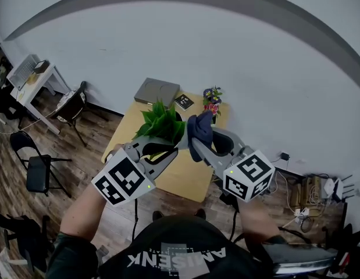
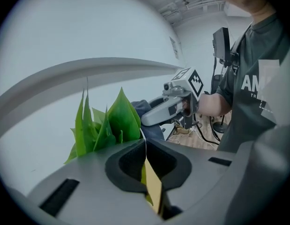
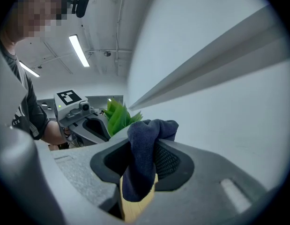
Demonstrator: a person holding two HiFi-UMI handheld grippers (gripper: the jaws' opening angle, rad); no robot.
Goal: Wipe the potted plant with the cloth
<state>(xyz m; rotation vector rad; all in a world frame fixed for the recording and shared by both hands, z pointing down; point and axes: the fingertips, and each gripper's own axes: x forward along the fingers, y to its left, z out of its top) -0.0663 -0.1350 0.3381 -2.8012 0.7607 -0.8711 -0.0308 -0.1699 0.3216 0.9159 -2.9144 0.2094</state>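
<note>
The potted plant (image 1: 162,122) spreads bright green leaves (image 2: 107,125) over the wooden table (image 1: 185,173). My left gripper (image 1: 170,150) comes in from the lower left, shut on one leaf, which shows edge-on between its jaws (image 2: 145,146). From the right, my right gripper (image 1: 198,144) is shut on a dark blue cloth (image 1: 200,129). The cloth (image 3: 144,139) bulges out over the jaws and hangs right next to the leaves (image 3: 117,116). In the left gripper view the cloth (image 2: 152,125) sits just behind the held leaf. The pot itself is hidden by leaves and grippers.
At the table's far edge stand a small pot of purple and red flowers (image 1: 213,100), a flat grey box (image 1: 156,92) and a black marker card (image 1: 183,102). On the floor are folding chairs (image 1: 37,167) at left and cables with power strips (image 1: 310,196) at right.
</note>
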